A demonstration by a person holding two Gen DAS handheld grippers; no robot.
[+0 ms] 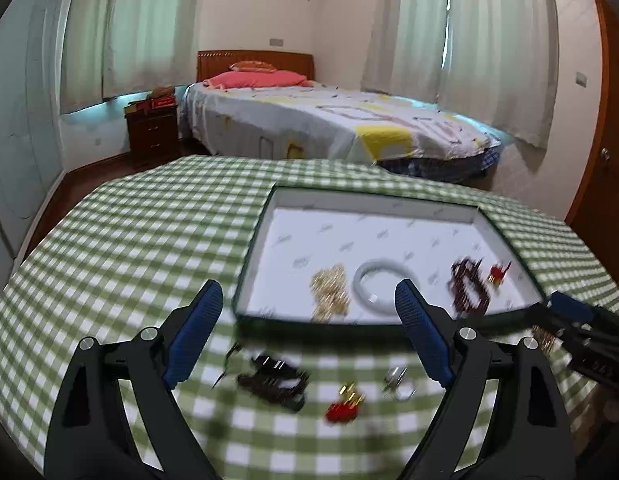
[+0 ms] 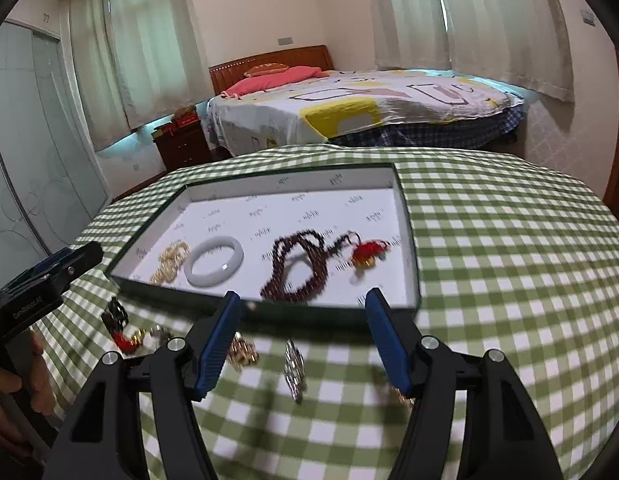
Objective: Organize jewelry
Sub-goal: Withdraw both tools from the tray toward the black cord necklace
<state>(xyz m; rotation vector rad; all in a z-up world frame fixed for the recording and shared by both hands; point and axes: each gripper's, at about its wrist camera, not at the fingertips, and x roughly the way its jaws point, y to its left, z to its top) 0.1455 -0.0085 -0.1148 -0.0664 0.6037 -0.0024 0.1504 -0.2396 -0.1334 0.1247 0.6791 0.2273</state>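
Note:
A shallow white-lined box (image 1: 389,200) (image 2: 405,216) sits on the green checked table. In it lie a gold chain (image 1: 329,290) (image 2: 171,262), a white bangle (image 1: 383,286) (image 2: 214,261) and a dark red bead necklace with a red tassel (image 1: 469,286) (image 2: 297,268). My left gripper (image 1: 309,336) is open above loose pieces in front of the box: a dark bead bracelet (image 1: 273,380), a red tassel charm (image 1: 343,404) and a silver ring piece (image 1: 399,384). My right gripper (image 2: 303,344) is open above a silver piece (image 2: 295,368) and a gold piece (image 2: 241,352).
The checked tablecloth (image 1: 129,240) (image 2: 509,260) covers the table. A bed (image 1: 329,120) and a dark nightstand (image 1: 151,132) stand behind the table. The other gripper shows at the right edge of the left wrist view (image 1: 581,328) and at the left edge of the right wrist view (image 2: 45,280).

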